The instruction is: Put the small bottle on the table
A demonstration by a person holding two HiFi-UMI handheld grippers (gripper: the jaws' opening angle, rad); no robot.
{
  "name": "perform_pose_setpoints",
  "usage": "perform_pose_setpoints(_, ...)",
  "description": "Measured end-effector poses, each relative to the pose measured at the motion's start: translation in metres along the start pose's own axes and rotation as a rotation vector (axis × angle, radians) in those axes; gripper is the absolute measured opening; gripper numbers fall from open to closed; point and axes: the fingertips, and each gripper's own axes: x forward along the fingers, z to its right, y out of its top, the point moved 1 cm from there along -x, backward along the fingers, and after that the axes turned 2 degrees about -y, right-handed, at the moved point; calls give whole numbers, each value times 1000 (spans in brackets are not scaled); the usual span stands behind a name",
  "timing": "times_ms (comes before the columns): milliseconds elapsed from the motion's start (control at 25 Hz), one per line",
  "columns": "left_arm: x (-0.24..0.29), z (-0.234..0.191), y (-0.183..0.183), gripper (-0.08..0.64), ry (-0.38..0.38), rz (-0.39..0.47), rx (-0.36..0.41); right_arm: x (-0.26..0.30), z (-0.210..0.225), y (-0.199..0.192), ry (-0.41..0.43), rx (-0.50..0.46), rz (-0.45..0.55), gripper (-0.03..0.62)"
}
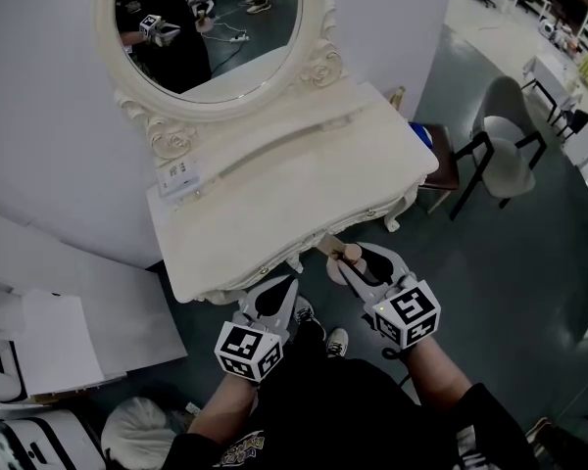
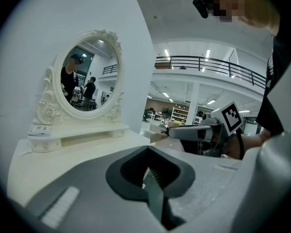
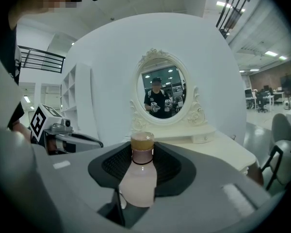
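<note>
**Small bottle point(image 3: 137, 178) held just short of the dressing surface point(image 1: 304, 179)**

The small bottle, pale pink with a tan cap, is clamped between the jaws of the right claw point(image 1: 345, 262), cap end pointing forward. It is held in the air just off the front edge of the cream surface, not resting on it. The left claw point(image 2: 153, 186) is seen pressed together with nothing in it, held low beside the right one near the same edge. An oval mirror point(image 1: 208, 37) in a carved frame is set at the back of the surface, with a small white box point(image 1: 179, 176) by its base. A grey chair point(image 1: 505, 130) is seen off to the right.
</note>
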Motion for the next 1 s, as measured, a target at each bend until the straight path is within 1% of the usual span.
perform_pose_setpoints(120, 8, -12, 3, 0, -11, -2, -6, 12, 3, 4, -5, -3, -10, 167)
perform_pose_setpoints(240, 18, -24, 13, 0, -21, 13, 0, 21, 6, 10, -8, -13, -11, 167)
perform_pose_setpoints(320, 26, -31, 15, 0, -25, 18, -9, 27, 11, 12, -12, -21, -16, 167)
perform_pose_setpoints(600, 40, -59, 20, 0, -35, 11, -29, 58, 17, 14, -17, -6, -38, 167)
perform_pose_setpoints(760, 45, -83, 29, 0, -23, 28, -31, 81, 25, 22, -25, -4, -35, 166)
perform_pose_setpoints(1000, 50, -123, 38, 0, -16, 27, -47, 124, 29, 32, -23, 3, -41, 167)
